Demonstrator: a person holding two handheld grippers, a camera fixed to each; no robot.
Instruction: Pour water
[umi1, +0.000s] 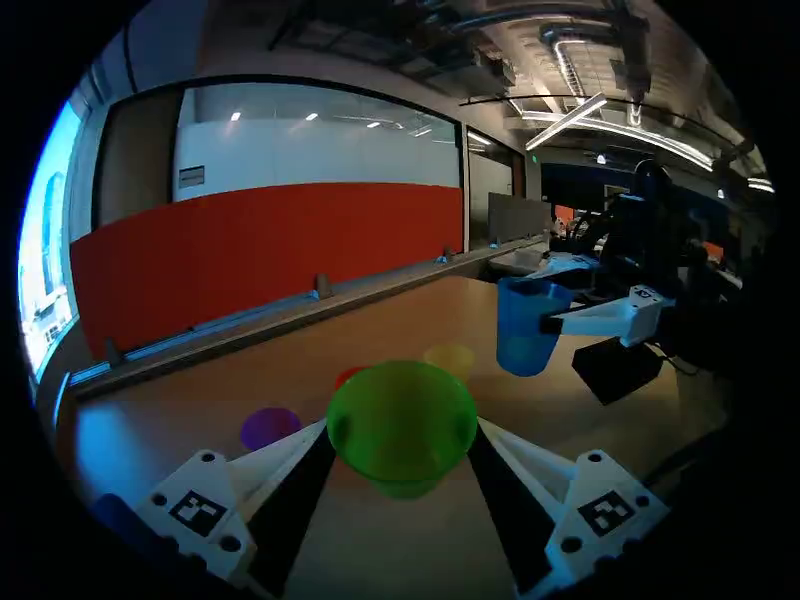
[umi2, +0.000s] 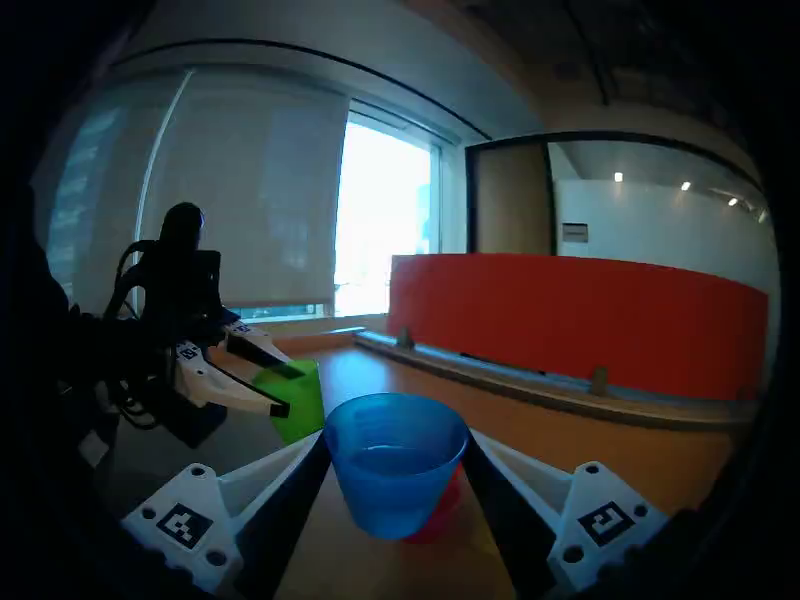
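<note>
A long red partition (umi1: 270, 250) backs a wide wooden tabletop (umi1: 300, 350) where two hand-held claws face each other, each with a plastic cup. The right claw (umi2: 396, 450) is clamped on a blue cup (umi2: 395, 470), one finger against each side of its wall. In the left gripper view the same cup appears to hang clear of the tabletop, roughly upright. The left claw (umi1: 402, 445) is closed the same way around a green cup (umi1: 402, 420), whose open mouth tips toward its own camera; whether its base rests on the wood cannot be told. Three smaller cups stand loose on the tabletop beyond the green one: a yellow cup (umi1: 450, 358), a purple cup (umi1: 270, 427) and a red cup (umi1: 350, 376) that peeks out behind the green rim. Water (umi2: 392, 458) shows as a shallow level inside the blue cup. Both held cups look thin-walled, light and smooth, likely to flex under a hard squeeze and to slip under a weak one. The water adds a little shifting weight, so the blue cup probably wants a firm hold partway down the wall, below the rim, leaving the lip free for pouring toward the green cup.
</note>
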